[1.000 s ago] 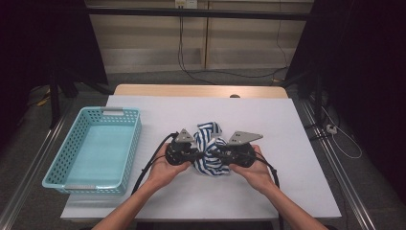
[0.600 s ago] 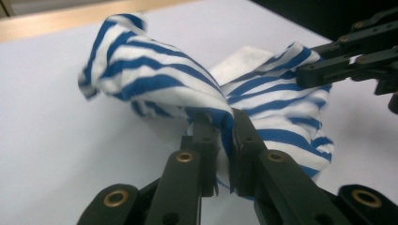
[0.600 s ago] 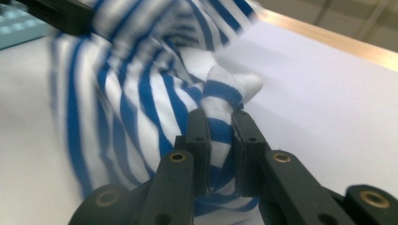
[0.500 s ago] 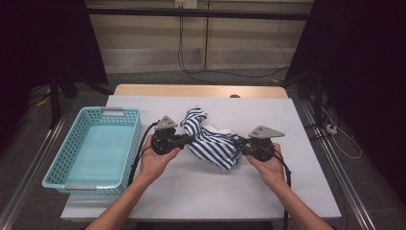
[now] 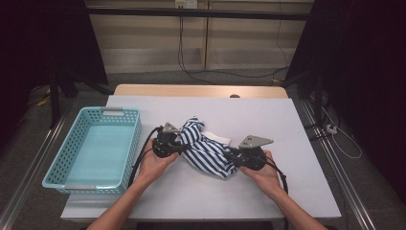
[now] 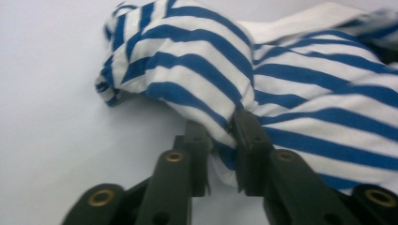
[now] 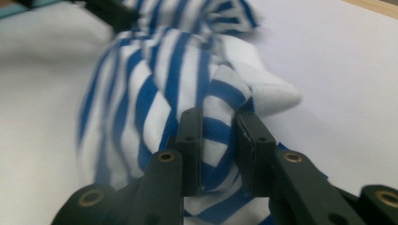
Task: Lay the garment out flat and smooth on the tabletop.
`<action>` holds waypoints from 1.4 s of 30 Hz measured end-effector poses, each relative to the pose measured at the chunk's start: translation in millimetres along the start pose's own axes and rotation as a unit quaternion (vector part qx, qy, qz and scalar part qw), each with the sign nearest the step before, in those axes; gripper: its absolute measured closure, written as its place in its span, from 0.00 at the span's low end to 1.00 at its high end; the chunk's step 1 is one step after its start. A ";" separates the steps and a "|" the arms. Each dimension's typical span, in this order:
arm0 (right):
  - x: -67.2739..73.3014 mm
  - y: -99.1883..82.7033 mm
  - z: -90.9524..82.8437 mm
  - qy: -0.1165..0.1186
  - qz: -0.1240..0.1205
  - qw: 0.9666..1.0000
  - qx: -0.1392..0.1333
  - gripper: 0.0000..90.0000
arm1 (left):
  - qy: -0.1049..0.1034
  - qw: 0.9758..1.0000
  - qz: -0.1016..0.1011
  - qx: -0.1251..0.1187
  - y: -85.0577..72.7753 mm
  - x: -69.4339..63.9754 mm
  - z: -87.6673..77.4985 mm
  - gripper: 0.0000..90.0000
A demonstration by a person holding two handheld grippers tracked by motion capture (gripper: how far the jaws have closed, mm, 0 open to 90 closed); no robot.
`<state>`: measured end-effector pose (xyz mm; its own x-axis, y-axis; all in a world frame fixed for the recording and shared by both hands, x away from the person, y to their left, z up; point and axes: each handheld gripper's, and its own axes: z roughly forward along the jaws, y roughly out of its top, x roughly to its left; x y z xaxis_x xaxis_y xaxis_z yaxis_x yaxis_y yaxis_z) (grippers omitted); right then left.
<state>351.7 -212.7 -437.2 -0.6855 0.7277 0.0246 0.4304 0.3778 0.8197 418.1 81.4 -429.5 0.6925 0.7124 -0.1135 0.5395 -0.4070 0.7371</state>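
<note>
A blue-and-white striped cloth (image 5: 208,151) lies bunched and twisted on the white table (image 5: 287,124), stretched between my two grippers. My left gripper (image 5: 180,144) grips its left end. In the left gripper view the jaws (image 6: 220,126) pinch a fold of the striped fabric (image 6: 197,70); they have just been opening slightly with the cloth still between them. My right gripper (image 5: 235,159) holds the right end. In the right gripper view its jaws (image 7: 218,126) also clamp the striped fabric (image 7: 155,84) and have just been opening a little.
A light blue plastic basket (image 5: 135,143) with nothing in it stands at the table's left side, close to my left hand. A wooden strip (image 5: 201,91) runs along the far edge. Cables hang behind the table.
A second ago the grippers were close together with the cloth bunched high between them. They have drawn apart sideways, and the cloth is pulled out lower and longer.
</note>
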 end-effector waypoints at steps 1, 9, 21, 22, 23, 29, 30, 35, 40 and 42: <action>4.2 1.1 -0.6 0.013 -0.007 1.000 -0.003 0.79 | 0.005 1.000 -0.004 0.000 1.1 1.7 -0.1 0.89; 21.4 -1.9 5.5 0.074 -0.021 0.997 0.007 0.74 | 0.018 1.000 -0.013 -0.004 -1.8 5.4 9.8 0.83; 12.2 3.6 -5.3 0.053 -0.011 0.998 -0.011 0.46 | -0.010 0.997 0.021 -0.070 12.5 -30.5 -12.3 0.46; 10.6 4.3 -7.9 0.049 -0.010 0.999 -0.014 0.42 | -0.013 0.997 0.022 -0.069 13.0 -32.8 -12.3 0.46; 8.9 4.6 -10.6 0.046 -0.009 0.999 -0.018 0.40 | -0.019 0.997 0.021 -0.072 13.4 -35.3 -11.9 0.46; -4.7 4.8 -31.5 0.024 0.013 0.998 -0.048 0.37 | -0.040 0.996 0.029 -0.070 19.2 -48.1 -7.9 0.52; -6.9 4.7 -35.7 0.018 0.017 0.998 -0.053 0.37 | -0.042 0.996 0.032 -0.067 20.8 -51.2 -7.4 0.54; -20.4 1.5 -53.0 -0.009 0.025 0.997 -0.070 0.54 | -0.059 0.995 0.046 -0.073 30.4 -69.4 -0.1 0.58; -32.2 -5.2 -55.5 -0.038 0.037 0.996 -0.064 0.56 | -0.083 0.992 0.056 -0.082 41.4 -89.5 6.0 0.60; -33.6 -6.4 -54.4 -0.037 0.041 0.996 -0.063 0.55 | -0.092 0.991 0.060 -0.079 44.0 -96.5 10.6 0.59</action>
<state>340.0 -270.6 -412.1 -0.6038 0.7952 0.0553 0.4021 0.2440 0.8825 380.1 -11.4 -393.2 0.8305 0.5422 -0.1275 0.3768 -0.3782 0.8456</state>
